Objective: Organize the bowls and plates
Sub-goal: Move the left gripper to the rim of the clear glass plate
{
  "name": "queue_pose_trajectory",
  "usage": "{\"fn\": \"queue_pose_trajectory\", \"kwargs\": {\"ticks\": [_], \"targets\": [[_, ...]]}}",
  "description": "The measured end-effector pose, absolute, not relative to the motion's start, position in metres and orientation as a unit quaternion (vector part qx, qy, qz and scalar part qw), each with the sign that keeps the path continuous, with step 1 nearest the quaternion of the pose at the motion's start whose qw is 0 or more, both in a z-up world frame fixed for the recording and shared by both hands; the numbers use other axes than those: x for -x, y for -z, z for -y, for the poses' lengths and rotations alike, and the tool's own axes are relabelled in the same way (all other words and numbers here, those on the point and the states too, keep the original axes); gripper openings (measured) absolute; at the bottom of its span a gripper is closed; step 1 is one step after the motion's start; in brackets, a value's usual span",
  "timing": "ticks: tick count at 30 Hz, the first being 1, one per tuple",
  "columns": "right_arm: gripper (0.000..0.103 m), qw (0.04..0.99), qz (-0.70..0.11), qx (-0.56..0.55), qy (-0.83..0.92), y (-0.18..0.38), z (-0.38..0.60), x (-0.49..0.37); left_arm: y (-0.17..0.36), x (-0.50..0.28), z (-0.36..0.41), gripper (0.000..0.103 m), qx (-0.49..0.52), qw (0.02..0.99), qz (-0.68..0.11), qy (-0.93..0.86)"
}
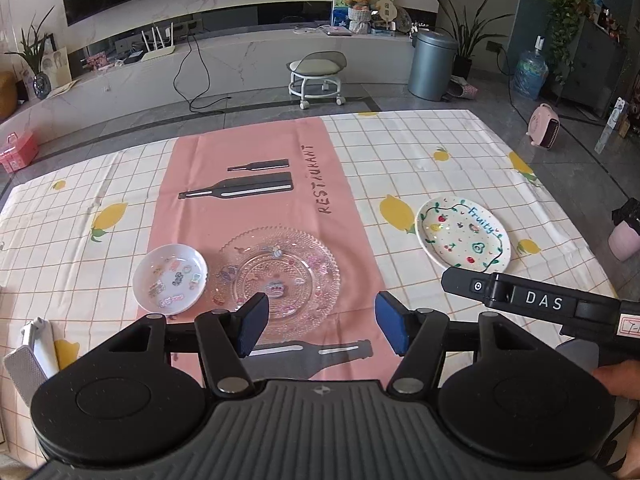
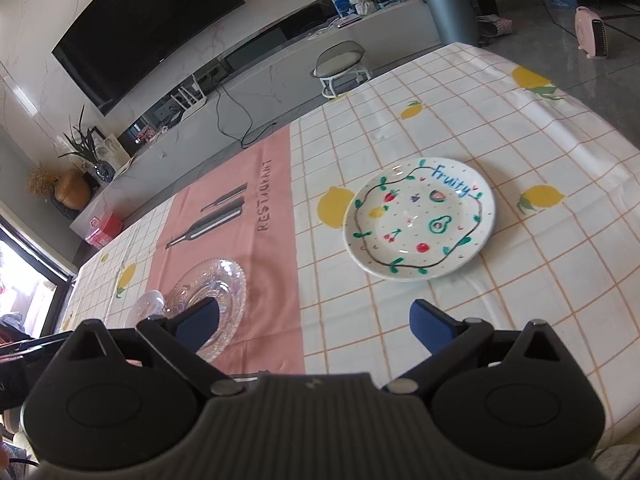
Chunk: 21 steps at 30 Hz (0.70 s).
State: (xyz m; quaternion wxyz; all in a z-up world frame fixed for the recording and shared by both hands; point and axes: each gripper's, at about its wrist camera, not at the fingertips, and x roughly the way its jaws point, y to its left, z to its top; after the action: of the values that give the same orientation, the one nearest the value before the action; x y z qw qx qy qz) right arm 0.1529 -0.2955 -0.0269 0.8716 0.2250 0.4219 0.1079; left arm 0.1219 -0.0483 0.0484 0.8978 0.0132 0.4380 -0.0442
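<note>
Both grippers hover low over the tabletop, jaws spread wide, nothing held. Left gripper faces the clear glass plate on the pink runner — plate dead ahead, just past the fingertips; small white dish sits touching or nearly touching its left rim. Right gripper points at the white fruit plate, ahead and slightly right of its jaws, well apart from the other two. Right is nearer that plate, left nearer the glass one. All round, no long axis. Writing: "Fruity" on the plate, "RESTAURANT" on the runner, "DAS" on the right gripper body — left view. Likely next: stack.
</note>
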Motion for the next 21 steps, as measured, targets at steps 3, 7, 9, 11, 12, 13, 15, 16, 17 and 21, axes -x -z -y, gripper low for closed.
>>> {"fn": "queue_pose_trajectory", "kwargs": {"ticks": [3, 7, 9, 11, 12, 13, 15, 16, 17, 21], "targets": [[0.086, 0.852, -0.429, -0.262, -0.147, 0.034, 0.282, -0.163, -0.046, -0.133, 0.032, 0.072, -0.017, 0.886, -0.462, 0.031], [0.063, 0.824, -0.449, -0.3, -0.171, 0.048, 0.265, -0.178, -0.04, -0.139, 0.01, 0.07, -0.029, 0.886, -0.463, 0.013], [0.056, 0.814, -0.461, -0.31, -0.169, 0.055, 0.258, -0.182, -0.033, -0.143, -0.002, 0.052, -0.019, 0.88, -0.474, 0.007], [0.053, 0.808, -0.467, -0.318, -0.166, 0.061, 0.25, -0.185, -0.022, -0.147, -0.016, 0.043, 0.005, 0.872, -0.489, 0.02], [0.052, 0.807, -0.47, -0.319, -0.165, 0.064, 0.247, -0.186, -0.017, -0.147, -0.022, 0.04, 0.019, 0.872, -0.489, 0.028], [0.048, 0.805, -0.473, -0.318, -0.163, 0.066, 0.244, -0.188, -0.011, -0.148, -0.029, 0.039, 0.041, 0.872, -0.485, 0.04], [0.047, 0.804, -0.479, -0.314, -0.16, 0.07, 0.237, -0.19, -0.001, -0.148, -0.041, 0.038, 0.086, 0.874, -0.473, 0.068], [0.047, 0.803, -0.482, -0.311, -0.16, 0.072, 0.235, -0.19, 0.005, -0.148, -0.048, 0.038, 0.111, 0.874, -0.467, 0.08], [0.047, 0.803, -0.485, -0.307, -0.159, 0.074, 0.233, -0.192, 0.009, -0.147, -0.053, 0.038, 0.127, 0.874, -0.461, 0.086], [0.046, 0.797, -0.491, -0.309, -0.166, 0.084, 0.229, -0.197, 0.027, -0.148, -0.069, 0.038, 0.154, 0.871, -0.456, 0.102]]}}
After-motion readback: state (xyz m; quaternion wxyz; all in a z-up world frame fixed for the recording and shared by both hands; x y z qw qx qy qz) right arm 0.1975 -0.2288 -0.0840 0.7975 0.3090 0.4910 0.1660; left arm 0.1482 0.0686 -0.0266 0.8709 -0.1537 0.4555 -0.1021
